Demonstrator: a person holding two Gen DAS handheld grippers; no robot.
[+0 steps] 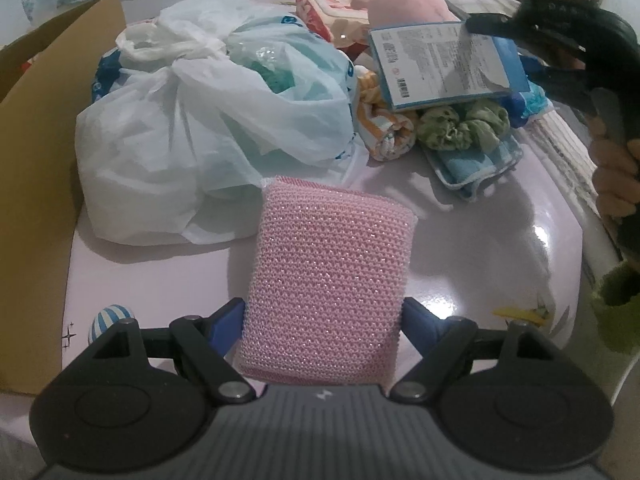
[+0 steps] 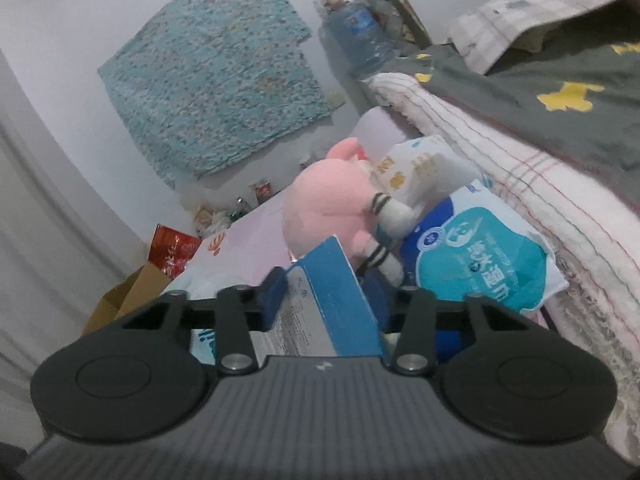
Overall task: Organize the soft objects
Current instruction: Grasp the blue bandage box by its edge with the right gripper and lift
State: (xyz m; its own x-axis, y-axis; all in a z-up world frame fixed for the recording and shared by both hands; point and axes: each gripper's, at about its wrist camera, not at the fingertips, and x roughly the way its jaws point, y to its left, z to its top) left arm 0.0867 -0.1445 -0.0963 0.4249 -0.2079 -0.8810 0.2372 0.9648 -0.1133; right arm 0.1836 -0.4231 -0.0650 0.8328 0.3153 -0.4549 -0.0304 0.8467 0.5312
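A glossy pale-pink desk is crowded with a knotted plastic bag, rolled towels and a pink plush. The left tool clamps a pink mesh sponge by its sides above the desk — light, squashy, best held mid-body. The right tool grips a flat blue packet aloft — thin, likely to flop.

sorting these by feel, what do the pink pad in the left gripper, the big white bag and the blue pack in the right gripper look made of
Pink pad: knitted mesh with a glittery sheen, probably synthetic yarn over a soft sponge core.
White bag: thin, crinkled, translucent plastic film, knotted at the top.
Blue pack: a flat pack with a printed label and barcode; smooth, apparently glossy card or plastic wrap, unclear which.
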